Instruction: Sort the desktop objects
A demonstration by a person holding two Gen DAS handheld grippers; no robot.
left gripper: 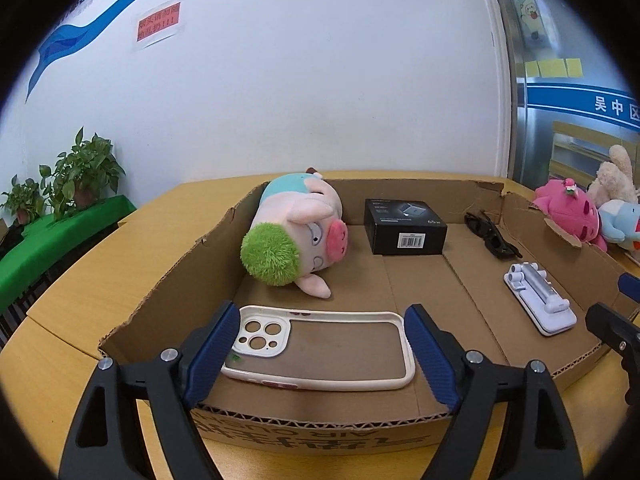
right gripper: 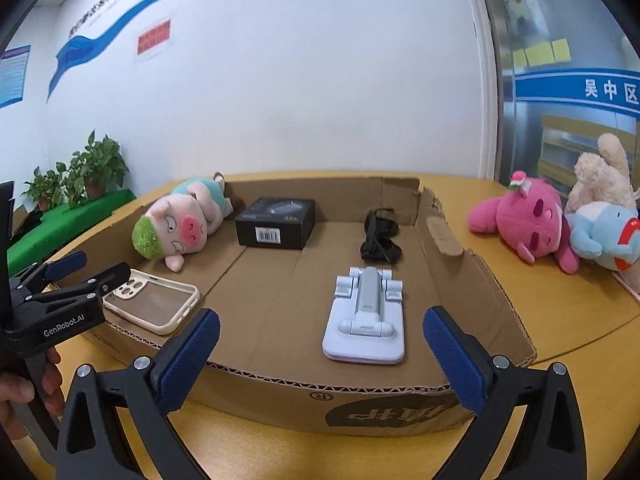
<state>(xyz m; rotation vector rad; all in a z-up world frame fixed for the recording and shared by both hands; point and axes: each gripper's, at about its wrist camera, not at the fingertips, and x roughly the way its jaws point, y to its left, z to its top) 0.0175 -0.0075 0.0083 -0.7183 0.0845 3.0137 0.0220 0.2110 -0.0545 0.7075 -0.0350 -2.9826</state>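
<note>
- Our left gripper point(left gripper: 316, 354): jaws wide apart, nothing clamped. Blue ribbed pads sit over the near wall of the cardboard tray point(left gripper: 168, 276), w/ the phone case point(left gripper: 320, 350) lying flat on the floor between them, pads not touching it.
- Our right gripper point(right gripper: 322, 364): jaws fully apart, empty. White phone stand point(right gripper: 366, 320) lies flat just beyond the tips, inside the near wall.
- Phone case: cream rubbery rim, clear back, camera cutouts to the left; sits in the near-left corner, close to the wall.
- Tray: low corrugated walls, torn notch at the far-right corner, top open. Bare floor mid-tray between case and stand = room to move.
- Further in: plush pig point(left gripper: 296, 232) w/ fuzzy green hair along the left wall; black box point(left gripper: 404, 226), matte, barcode label, near the back; dark sunglasses point(left gripper: 490, 236) far right.
- Outside the tray, right side of the wood-tone table point(right gripper: 560, 312): pile of plush toys point(right gripper: 532, 224), pink, blue, beige.
</note>
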